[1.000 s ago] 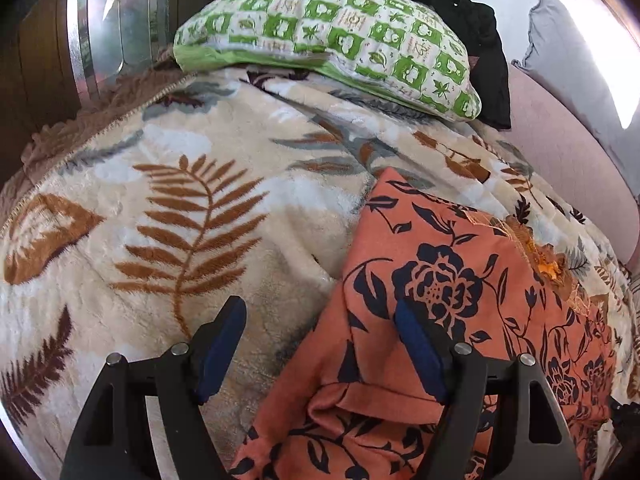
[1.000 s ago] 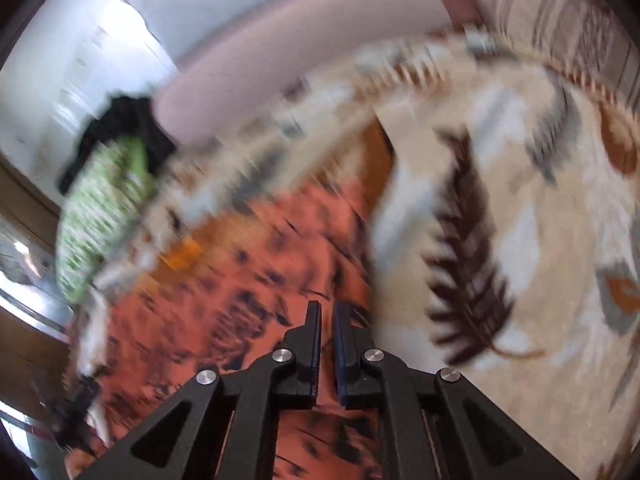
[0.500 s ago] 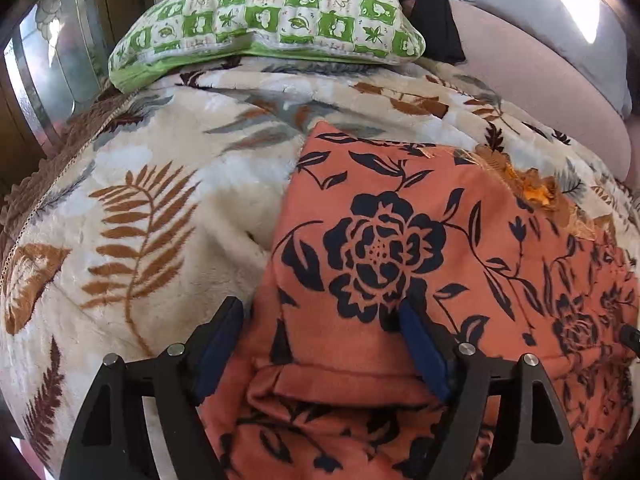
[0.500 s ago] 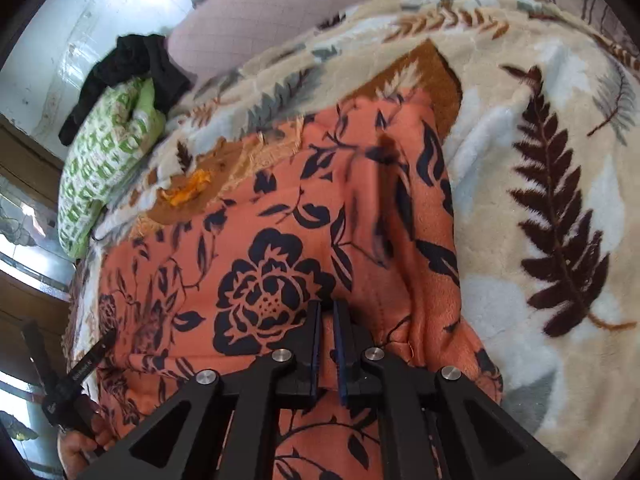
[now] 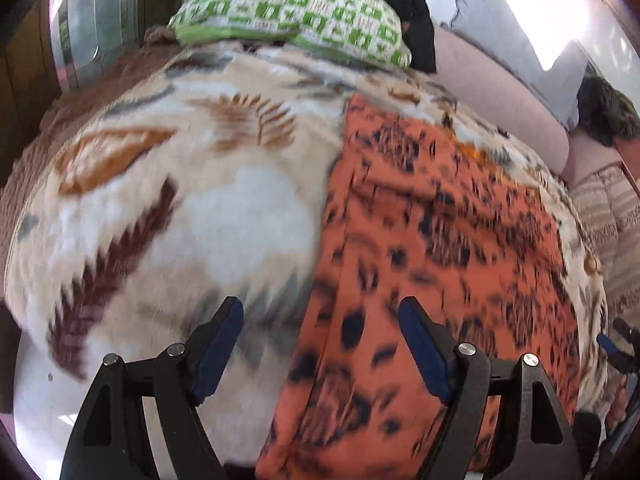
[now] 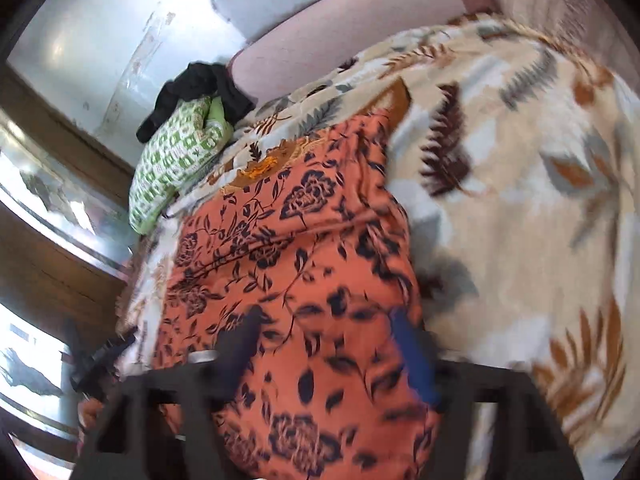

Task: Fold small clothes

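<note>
An orange garment with dark blue flowers (image 5: pixel 432 240) lies spread lengthwise on a leaf-patterned blanket (image 5: pixel 192 200); it also shows in the right wrist view (image 6: pixel 296 264). My left gripper (image 5: pixel 320 340) is open and empty, above the garment's near left edge. My right gripper (image 6: pixel 324 344) is open and empty, above the garment's near end; its view is blurred. The right gripper also shows at the right edge of the left wrist view (image 5: pixel 618 344), and the left gripper at the left edge of the right wrist view (image 6: pixel 104 356).
A green and white checked pillow (image 5: pixel 296 12) lies at the bed's head with black clothing (image 5: pixel 404 8) behind it. A pink bolster (image 5: pixel 500 92) and grey pillow (image 5: pixel 532 32) run along the far side. A wooden, mirrored headboard (image 5: pixel 80 32) stands at the left.
The right gripper has opened from shut. Both grippers have pulled back toward the garment's near end, so more of the garment and blanket shows. The left gripper stays open.
</note>
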The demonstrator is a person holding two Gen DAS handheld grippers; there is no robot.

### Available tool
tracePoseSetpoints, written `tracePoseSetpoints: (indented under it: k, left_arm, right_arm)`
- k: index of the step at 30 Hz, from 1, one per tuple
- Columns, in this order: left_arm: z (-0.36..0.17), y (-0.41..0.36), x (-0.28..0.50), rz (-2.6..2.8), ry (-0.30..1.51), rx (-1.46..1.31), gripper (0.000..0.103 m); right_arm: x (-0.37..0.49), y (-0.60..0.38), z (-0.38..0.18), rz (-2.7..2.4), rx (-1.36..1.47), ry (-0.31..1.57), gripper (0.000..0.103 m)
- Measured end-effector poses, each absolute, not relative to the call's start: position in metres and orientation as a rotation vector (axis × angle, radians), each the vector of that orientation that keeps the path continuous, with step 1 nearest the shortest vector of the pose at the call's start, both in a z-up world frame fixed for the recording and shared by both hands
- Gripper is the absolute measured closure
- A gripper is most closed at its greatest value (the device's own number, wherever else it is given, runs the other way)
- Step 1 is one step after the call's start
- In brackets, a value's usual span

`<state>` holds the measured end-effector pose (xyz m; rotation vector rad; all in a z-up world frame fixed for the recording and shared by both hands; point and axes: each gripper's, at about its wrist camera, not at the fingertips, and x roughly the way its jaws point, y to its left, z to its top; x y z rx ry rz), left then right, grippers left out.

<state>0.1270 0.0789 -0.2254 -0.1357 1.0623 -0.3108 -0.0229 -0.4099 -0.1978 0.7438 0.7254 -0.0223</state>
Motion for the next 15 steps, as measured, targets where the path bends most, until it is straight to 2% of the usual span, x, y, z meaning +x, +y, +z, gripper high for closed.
tracePoseSetpoints:
  k: [8, 10, 12, 15]
  left_arm:
    - [-0.266, 0.099, 0.087, -0.361, 1.198, -0.224, 0.025]
    - [-0.275, 0.098, 0.085, -0.372, 1.211, -0.237, 0.041]
    - [-0.282, 0.095, 0.084, -0.362, 1.212, -0.201, 0.049]
    - [-0.282, 0.090, 0.078, -0.382, 1.190, -0.158, 0.053]
  right_arm:
    - [-0.065, -0.401, -0.229, -0.015, 0.810, 0.828, 0.022]
    - [-0.069, -0.401, -0.235, -0.015, 0.832, 0.845, 0.022]
    - [-0.073, -0.400, -0.238, -0.023, 0.823, 0.849, 0.022]
    - [-0.079, -0.401, -0.237, -0.028, 0.812, 0.854, 0.022]
